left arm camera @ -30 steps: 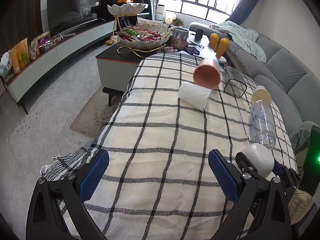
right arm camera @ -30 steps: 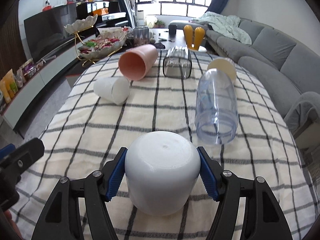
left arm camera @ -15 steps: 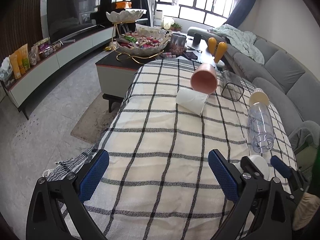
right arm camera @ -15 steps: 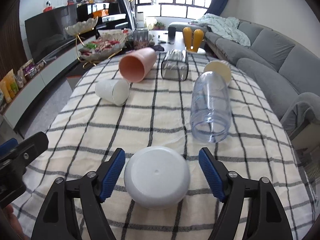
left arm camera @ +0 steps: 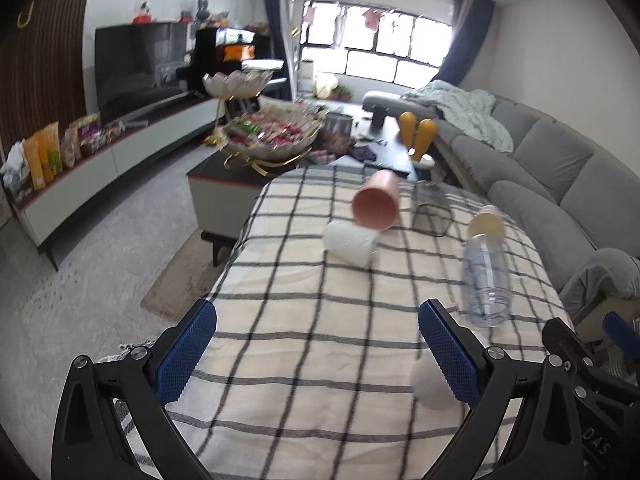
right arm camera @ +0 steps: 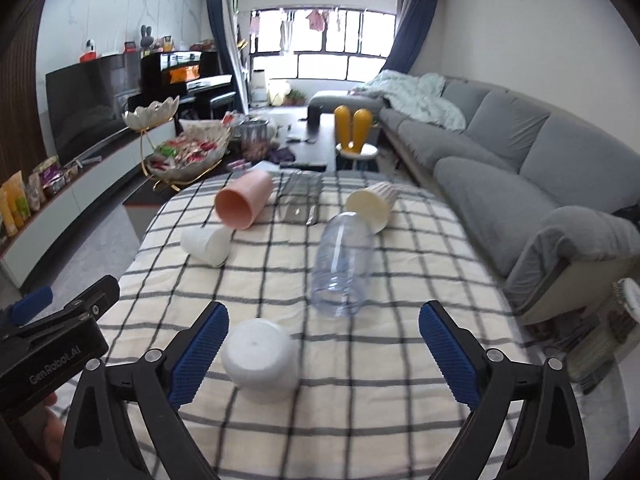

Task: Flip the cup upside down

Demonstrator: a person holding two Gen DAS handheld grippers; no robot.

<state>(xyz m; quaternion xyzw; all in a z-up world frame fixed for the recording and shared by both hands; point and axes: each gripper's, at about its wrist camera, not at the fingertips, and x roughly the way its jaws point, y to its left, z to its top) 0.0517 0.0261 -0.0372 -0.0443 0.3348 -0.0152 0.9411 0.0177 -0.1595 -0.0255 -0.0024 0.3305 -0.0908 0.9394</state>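
Checked black-and-cream cloth [right arm camera: 400,280] covers the surface; on it lie a clear plastic bottle [right arm camera: 340,268] on its side, a pink cup [right arm camera: 242,204], a cream ribbed cup [right arm camera: 372,206] and a small white paper cup [right arm camera: 208,245], all tipped over; nearest, the white cup [right arm camera: 260,360] stands upside down just inside the right gripper [right arm camera: 324,352], its jaws spread wide, apart from it; the left gripper [left arm camera: 316,354] has its jaws spread too, holding nothing.

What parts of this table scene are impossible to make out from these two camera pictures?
- Upside-down white cup: in the left wrist view, the left gripper's blue finger pad covers most of it.
- Clear square glass: in the right wrist view, blurred; contents unreadable.
- Clear plastic bottle: its far end sits behind the cream ribbed cup.
- Right gripper: open, empty.
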